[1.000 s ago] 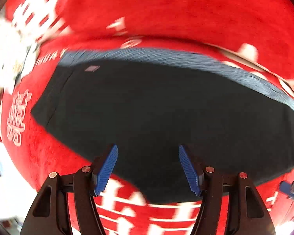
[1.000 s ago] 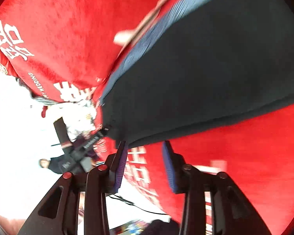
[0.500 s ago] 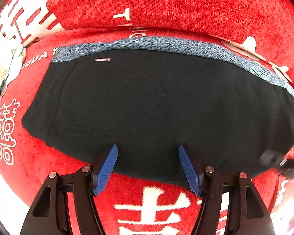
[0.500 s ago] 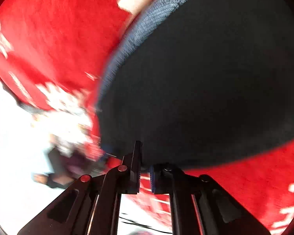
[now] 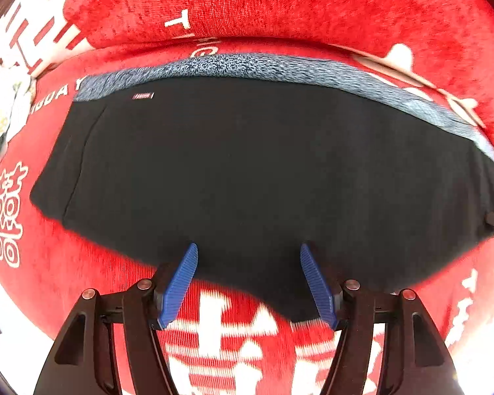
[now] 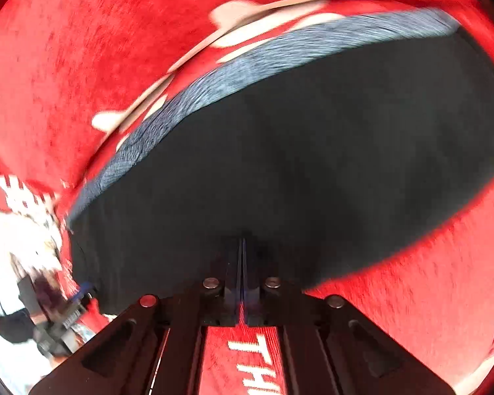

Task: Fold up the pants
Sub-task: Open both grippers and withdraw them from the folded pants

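Pants (image 5: 263,171) lie flat on red cloth (image 5: 313,10). Right gripper (image 6: 242,247) jaws pressed together at hem, pinch unclear; left gripper (image 5: 248,278) jaws spread, empty. Risk: 1-sided lift skews the fold.

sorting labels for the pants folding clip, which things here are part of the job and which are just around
Part of the job:
- black pants with grey waistband
- left gripper, open above the pants
- right gripper, shut at the pants' edge

Just around:
- red cloth with white lettering, under the pants
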Demonstrator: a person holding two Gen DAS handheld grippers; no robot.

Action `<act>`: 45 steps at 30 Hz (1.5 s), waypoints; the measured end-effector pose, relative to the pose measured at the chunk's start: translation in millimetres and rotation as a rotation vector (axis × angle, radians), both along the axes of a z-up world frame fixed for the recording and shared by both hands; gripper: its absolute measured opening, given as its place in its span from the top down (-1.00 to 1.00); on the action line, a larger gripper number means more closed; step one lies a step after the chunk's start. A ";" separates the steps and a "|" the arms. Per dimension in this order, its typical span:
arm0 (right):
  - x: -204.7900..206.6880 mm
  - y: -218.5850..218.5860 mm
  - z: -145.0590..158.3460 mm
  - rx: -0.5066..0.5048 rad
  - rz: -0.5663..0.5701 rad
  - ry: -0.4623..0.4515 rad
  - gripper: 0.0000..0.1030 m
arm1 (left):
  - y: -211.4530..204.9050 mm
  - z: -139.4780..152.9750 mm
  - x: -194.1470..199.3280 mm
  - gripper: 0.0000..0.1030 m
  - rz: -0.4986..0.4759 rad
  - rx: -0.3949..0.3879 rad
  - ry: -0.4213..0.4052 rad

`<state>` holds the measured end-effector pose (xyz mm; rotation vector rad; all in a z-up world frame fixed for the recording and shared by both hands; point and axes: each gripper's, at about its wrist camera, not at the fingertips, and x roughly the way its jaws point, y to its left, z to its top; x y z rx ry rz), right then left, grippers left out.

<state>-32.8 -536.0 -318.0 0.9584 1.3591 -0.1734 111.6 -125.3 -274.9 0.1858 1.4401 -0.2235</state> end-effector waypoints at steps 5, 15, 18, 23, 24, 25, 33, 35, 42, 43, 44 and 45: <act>0.6 58.0 41.5 -0.032 0.182 -0.004 -0.18 | 27.1 33.4 -31.6 -0.29 0.025 0.020 0.007; 26.1 174.2 71.7 0.011 0.474 -0.075 -0.35 | 83.9 62.1 -54.1 -0.80 0.145 -0.005 0.031; 26.7 185.6 79.5 0.016 0.508 -0.099 -0.35 | 84.9 65.0 -56.0 -0.91 0.150 0.010 0.019; 37.2 195.6 80.0 0.025 0.537 -0.106 -0.40 | 89.0 65.6 -59.7 -0.91 0.153 0.000 0.039; 38.4 198.0 79.8 0.029 0.543 -0.103 -0.44 | 89.9 66.5 -59.8 -0.91 0.154 -0.002 0.039; 37.1 196.7 79.5 0.029 0.545 -0.103 -0.46 | 90.5 67.4 -60.2 -0.91 0.155 -0.005 0.040; 40.2 204.8 82.5 0.024 0.567 -0.123 -0.66 | 95.5 68.3 -61.6 -0.91 0.174 -0.023 0.052; 41.1 205.5 83.8 0.010 0.578 -0.126 -0.69 | 95.5 68.6 -59.7 -0.91 0.173 -0.023 0.049; 41.3 201.4 83.4 0.003 0.567 -0.126 -0.71 | 96.9 72.3 -52.1 -0.91 0.191 -0.037 0.037; 41.5 201.2 83.5 0.005 0.568 -0.126 -0.71 | 96.7 71.8 -52.0 -0.91 0.191 -0.038 0.040; 42.1 201.6 83.5 0.007 0.570 -0.127 -0.71 | 96.3 70.8 -52.3 -0.91 0.190 -0.038 0.045; 42.4 202.1 83.6 0.007 0.572 -0.127 -0.71 | 96.1 70.1 -52.7 -0.91 0.189 -0.038 0.048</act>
